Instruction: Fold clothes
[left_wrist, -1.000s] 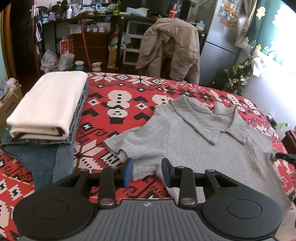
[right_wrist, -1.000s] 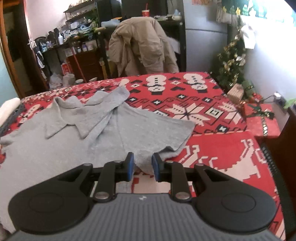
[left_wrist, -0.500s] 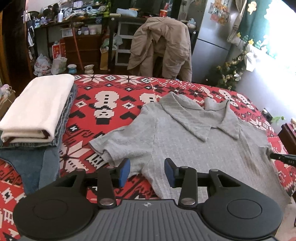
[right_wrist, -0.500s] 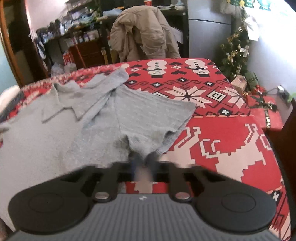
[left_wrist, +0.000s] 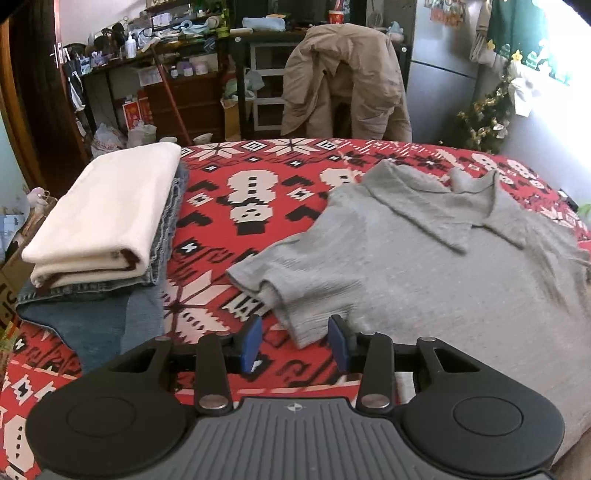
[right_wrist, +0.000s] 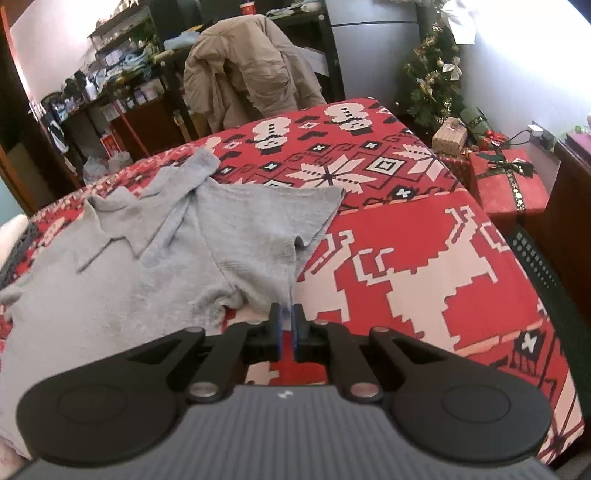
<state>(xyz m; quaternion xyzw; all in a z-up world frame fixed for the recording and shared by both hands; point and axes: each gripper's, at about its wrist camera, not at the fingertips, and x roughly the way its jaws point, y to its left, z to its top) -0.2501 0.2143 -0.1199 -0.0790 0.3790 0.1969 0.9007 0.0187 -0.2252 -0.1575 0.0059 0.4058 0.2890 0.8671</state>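
A grey collared shirt (left_wrist: 424, 266) lies spread face up on the red patterned bedspread (left_wrist: 258, 206). My left gripper (left_wrist: 293, 341) is open, its blue pads on either side of the lower edge of the shirt's left sleeve (left_wrist: 288, 288), just in front of it. In the right wrist view the same shirt (right_wrist: 155, 258) lies to the left. My right gripper (right_wrist: 286, 328) is shut on the hem of the shirt's right sleeve (right_wrist: 269, 266), which is pulled up into a bunch at the pads.
A folded stack, white cloth (left_wrist: 107, 210) on jeans (left_wrist: 92, 317), sits on the bed's left side. A chair with a tan jacket (left_wrist: 347, 81) stands behind the bed. Wrapped gift boxes (right_wrist: 513, 184) and a small Christmas tree (right_wrist: 436, 77) are at the bed's right.
My right gripper has closed on the right sleeve's hem and bunched it. My left gripper has stayed open and shifted so the left sleeve's edge lies between its pads.
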